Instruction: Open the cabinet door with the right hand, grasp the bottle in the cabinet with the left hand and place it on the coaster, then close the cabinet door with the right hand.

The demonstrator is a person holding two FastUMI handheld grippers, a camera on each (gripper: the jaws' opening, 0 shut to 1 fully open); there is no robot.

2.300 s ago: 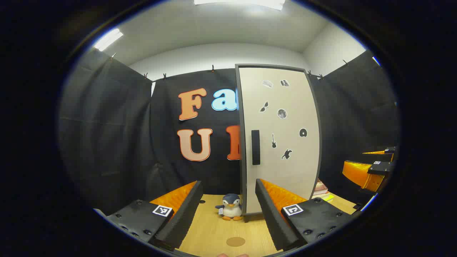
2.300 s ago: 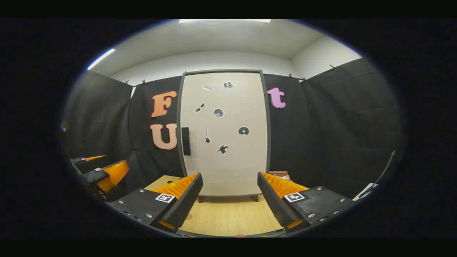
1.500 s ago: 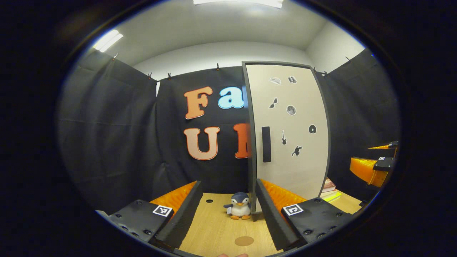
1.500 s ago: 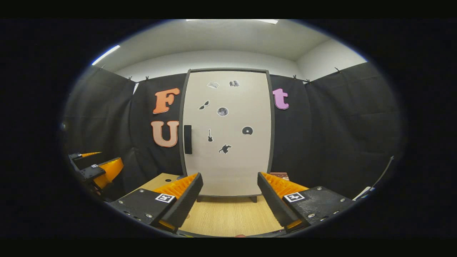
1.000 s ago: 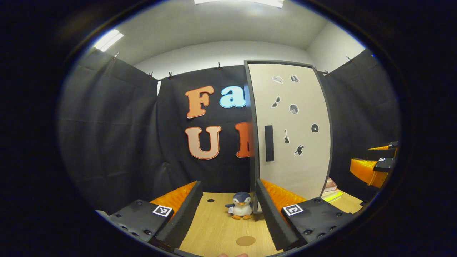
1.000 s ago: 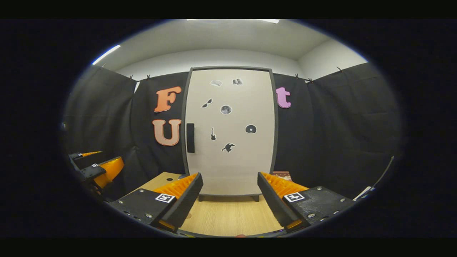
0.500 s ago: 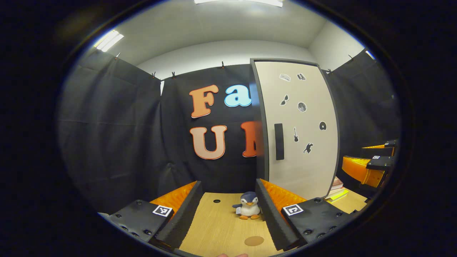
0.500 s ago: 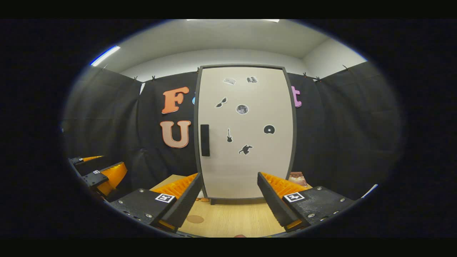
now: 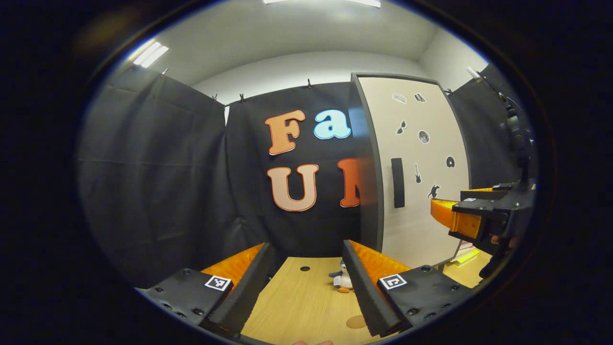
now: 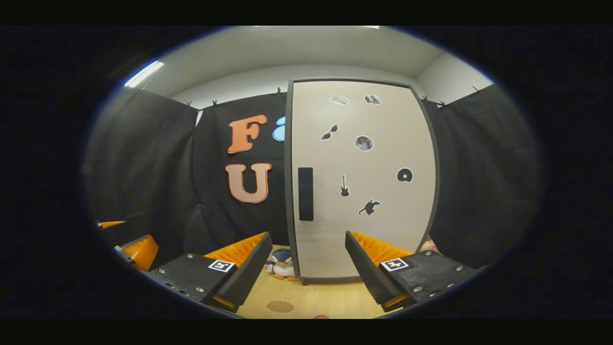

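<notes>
The cabinet door (image 10: pixel 361 177) stood shut, concealing the bottle. Both the left gripper (image 9: pixel 302 282) and right gripper (image 10: pixel 306 268) had jaws released, grasping nothing. The coaster (image 10: pixel 280 306) lay on the surface (image 10: pixel 330 299); a finger half-hid the penguin toy (image 9: pixel 341 281).

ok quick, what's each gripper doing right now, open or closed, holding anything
Left gripper: open, fingers wide apart, nothing between them.
Right gripper: open, holding nothing, facing the cabinet door, not touching the handle.
</notes>
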